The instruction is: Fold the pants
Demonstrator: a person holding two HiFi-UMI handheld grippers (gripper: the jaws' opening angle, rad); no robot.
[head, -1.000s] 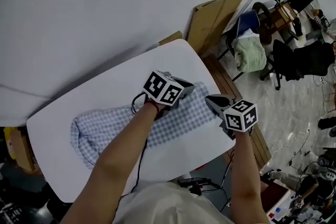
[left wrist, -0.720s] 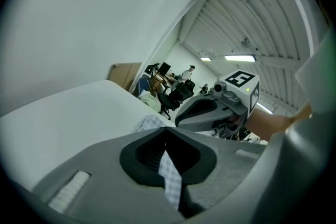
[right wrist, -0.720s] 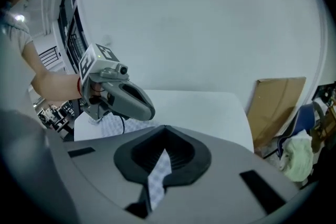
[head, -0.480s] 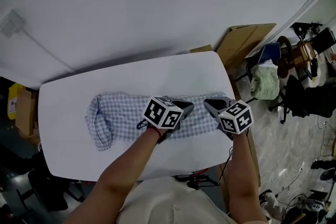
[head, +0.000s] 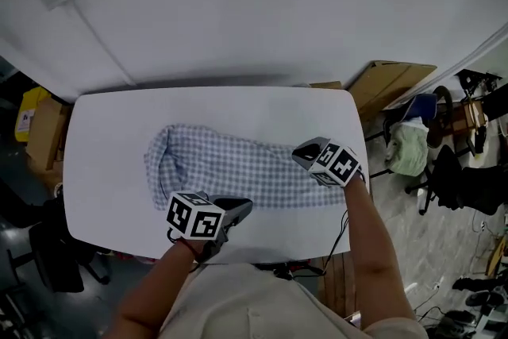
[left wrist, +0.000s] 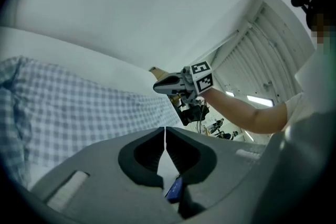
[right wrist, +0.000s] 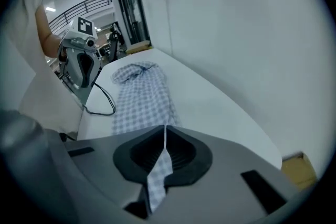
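Left gripper is now off the pants, just beside their near edge toward the waist; they lie flat on the table, unfolded. Right gripper sits over their hem end. Left gripper view: jaws closed, empty. Right gripper view: jaws closed, checked cloth beneath; a cable trails beside the pants, a likely snag.

A cluttered lab or workshop: flattened cardboard, office chairs and boxes beside a white table.

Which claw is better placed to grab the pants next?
Right, likely: right claw hangs over one end of the checked pants; left claw sits off them, at the near edge of the table.
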